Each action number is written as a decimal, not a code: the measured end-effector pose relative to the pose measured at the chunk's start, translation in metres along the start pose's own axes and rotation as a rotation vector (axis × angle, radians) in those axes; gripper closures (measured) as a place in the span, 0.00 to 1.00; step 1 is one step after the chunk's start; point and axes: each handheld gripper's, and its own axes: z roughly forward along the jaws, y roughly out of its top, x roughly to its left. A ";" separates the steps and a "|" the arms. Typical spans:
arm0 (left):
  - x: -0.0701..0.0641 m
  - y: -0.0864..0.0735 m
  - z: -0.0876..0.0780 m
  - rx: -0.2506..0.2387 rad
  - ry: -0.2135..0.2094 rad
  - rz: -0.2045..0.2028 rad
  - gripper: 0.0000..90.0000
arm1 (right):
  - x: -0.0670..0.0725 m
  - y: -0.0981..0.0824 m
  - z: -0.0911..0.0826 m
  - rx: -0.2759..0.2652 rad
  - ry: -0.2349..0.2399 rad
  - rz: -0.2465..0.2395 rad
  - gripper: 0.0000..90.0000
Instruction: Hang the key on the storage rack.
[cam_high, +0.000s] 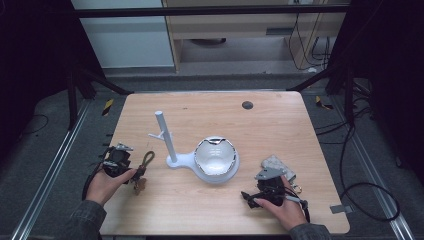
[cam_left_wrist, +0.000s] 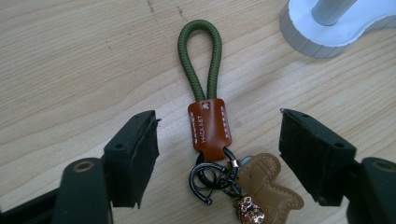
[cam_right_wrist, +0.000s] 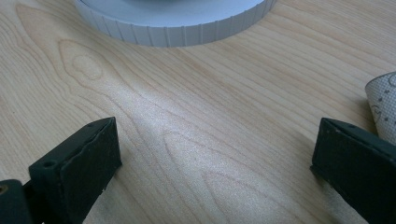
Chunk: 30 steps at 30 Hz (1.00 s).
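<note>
One keychain (cam_left_wrist: 219, 154) is the work item; it lies flat on the tabletop (cam_high: 280, 125), left of the white stand (cam_high: 172, 150) and just ahead of the left tool (cam_left_wrist: 218, 156). Its parts, in descending order: a green cord loop (cam_left_wrist: 200, 56), a tan leather boot charm (cam_left_wrist: 266, 186), a brown leather tab (cam_left_wrist: 209, 129), dark metal rings (cam_left_wrist: 210, 179) and a small metallic charm (cam_left_wrist: 250, 210). Judged from these parts, the assembly is light and limp; the cord will flex, and the rings and charms will swing freely once lifted. The metal rings are probably slippery and too thin for a reliable pinch. The recommended hold is the leather tab, which looks stiff, flat and grippy, and leaves the loop free. The left tool stands partly open, its jaws on either side of the tab and rings and touching neither. The right tool (cam_right_wrist: 215, 163) stands wide and empty over bare tabletop near the stand's round base (cam_right_wrist: 173, 23).
</note>
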 end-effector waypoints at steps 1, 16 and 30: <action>0.000 0.000 0.000 0.000 0.000 0.000 0.34 | 0.000 0.000 0.000 0.000 0.000 0.001 0.01; 0.006 0.011 0.018 0.121 -0.014 -0.012 0.52 | 0.000 0.000 -0.001 0.001 0.003 0.004 0.01; 0.006 0.010 0.029 0.143 -0.015 -0.016 0.63 | 0.000 -0.001 -0.001 0.002 0.000 -0.003 0.01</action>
